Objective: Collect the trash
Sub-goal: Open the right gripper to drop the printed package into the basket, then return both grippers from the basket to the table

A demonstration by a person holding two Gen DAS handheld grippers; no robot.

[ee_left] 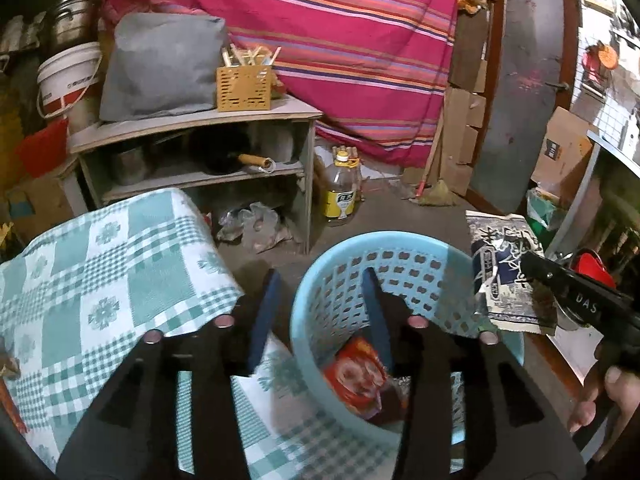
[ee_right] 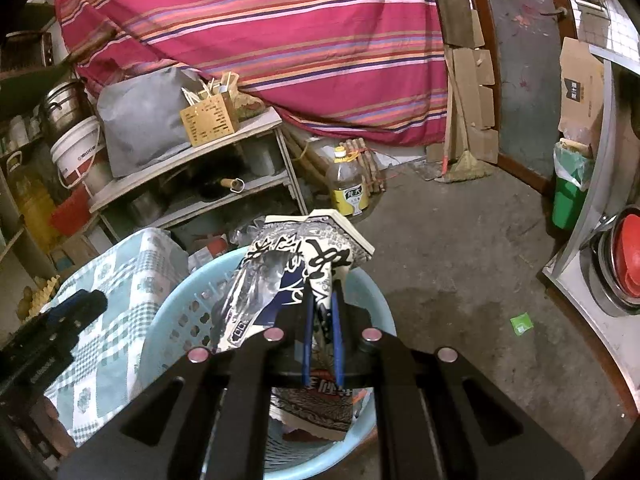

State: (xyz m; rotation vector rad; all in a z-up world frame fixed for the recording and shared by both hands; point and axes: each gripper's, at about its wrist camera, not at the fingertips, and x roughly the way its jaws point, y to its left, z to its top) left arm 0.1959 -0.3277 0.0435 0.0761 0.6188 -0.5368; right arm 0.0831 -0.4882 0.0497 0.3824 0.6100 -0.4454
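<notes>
A light blue perforated basket [ee_left: 404, 268] stands on the floor beside a table with a green checked cloth [ee_left: 100, 280]. A red snack wrapper [ee_left: 356, 376] lies inside it. My left gripper [ee_left: 320, 280] is open and empty, above the basket's near left rim. My right gripper [ee_right: 322, 292] is shut on a blue-and-white printed carton [ee_right: 304, 264] and holds it over the basket [ee_right: 176, 320]. In the left wrist view the carton [ee_left: 504, 264] hangs just right of the basket, with the right gripper's finger [ee_left: 560, 280] on it.
A wooden shelf unit [ee_left: 200, 148] with pots stands behind the table. A yellow-labelled oil bottle [ee_left: 340, 188] and a broom [ee_left: 432, 192] are on the floor beyond. A small green scrap [ee_right: 521, 323] lies on the concrete floor. A green bin [ee_right: 568, 192] stands at right.
</notes>
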